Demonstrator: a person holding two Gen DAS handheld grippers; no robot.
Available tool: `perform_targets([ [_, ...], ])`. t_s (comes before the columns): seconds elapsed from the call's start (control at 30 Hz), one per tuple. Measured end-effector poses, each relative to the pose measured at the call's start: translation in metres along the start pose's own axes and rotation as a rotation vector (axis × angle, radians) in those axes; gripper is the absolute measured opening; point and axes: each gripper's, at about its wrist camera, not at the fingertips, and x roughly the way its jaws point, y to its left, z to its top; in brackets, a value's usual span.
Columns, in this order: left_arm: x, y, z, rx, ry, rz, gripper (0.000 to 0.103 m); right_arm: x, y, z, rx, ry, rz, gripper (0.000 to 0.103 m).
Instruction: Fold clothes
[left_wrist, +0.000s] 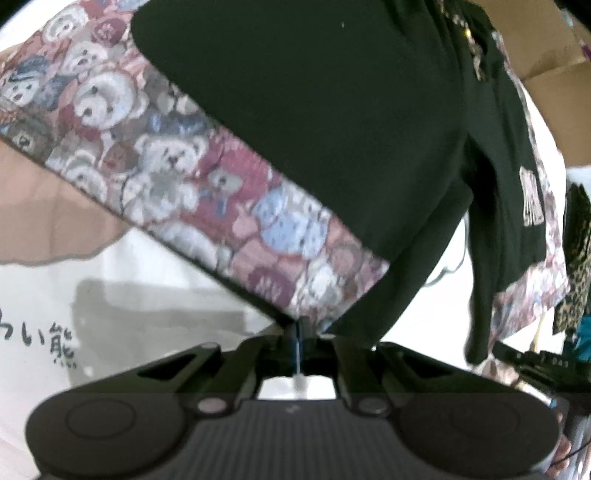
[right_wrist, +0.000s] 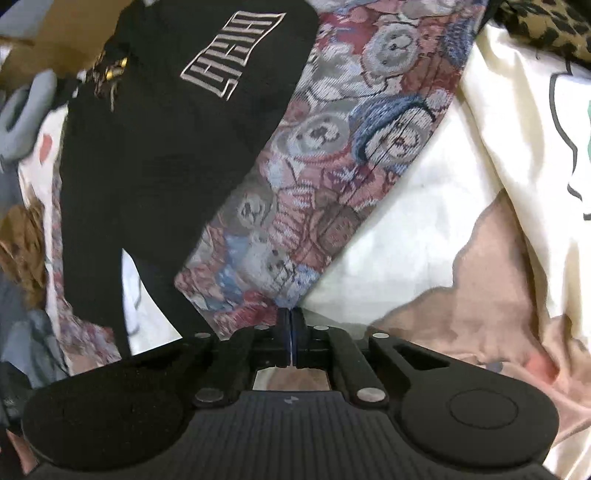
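A: How far along was the folding?

B: Barely started, I'd judge. The left gripper (left_wrist: 300, 325) was clamped shut on a corner of the garment (left_wrist: 314, 129), a black piece with a teddy-bear patterned band along its edge. The right gripper (right_wrist: 291, 317) was pinched shut on another corner of that band.

A: Where was the garment itself?

B: In the left wrist view it spread from the gripper towards twelve o'clock, black cloth with the bear band running off to ten o'clock. In the right wrist view the band climbed towards one o'clock and the black part with its stitched lettering (right_wrist: 232, 55) lay at eleven.

A: Any fold made?

B: None that I could make out. It lay over a white sheet (right_wrist: 406, 229), with a leopard-print cloth (right_wrist: 546, 29) at one o'clock. Every fold was left to do.
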Motion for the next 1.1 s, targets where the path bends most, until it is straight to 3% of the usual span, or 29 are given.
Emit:
perform_targets([
  [0.1,-0.005,0.000,-0.002,0.022,0.003,0.015,0.007,-0.008,0.009,-0.005,-0.074,0.001,-0.023,0.002],
  [0.17,-0.013,0.001,-0.005,0.036,-0.010,0.019,0.023,-0.018,0.015,-0.006,-0.108,-0.021,-0.021,0.002],
  [0.27,-0.027,0.005,-0.007,0.055,-0.039,0.028,0.038,-0.033,0.025,-0.006,-0.159,-0.062,-0.021,0.003],
  [0.37,-0.039,0.010,-0.004,0.064,-0.065,0.035,0.043,-0.040,0.036,-0.003,-0.195,-0.096,-0.030,0.003],
  [0.43,-0.044,0.014,-0.001,0.059,-0.081,0.049,0.046,-0.044,0.041,0.000,-0.210,-0.115,-0.039,0.013],
  [0.53,-0.053,0.021,0.005,0.046,-0.101,0.056,0.047,-0.046,0.046,0.003,-0.231,-0.137,-0.054,0.026],
  [0.83,-0.062,0.036,0.020,0.042,-0.146,0.132,0.053,-0.034,0.074,0.024,-0.299,-0.191,-0.108,0.026],
  [1.1,-0.074,0.066,0.028,0.027,-0.195,0.183,0.053,0.005,0.077,0.018,-0.354,-0.109,-0.184,0.029],
])
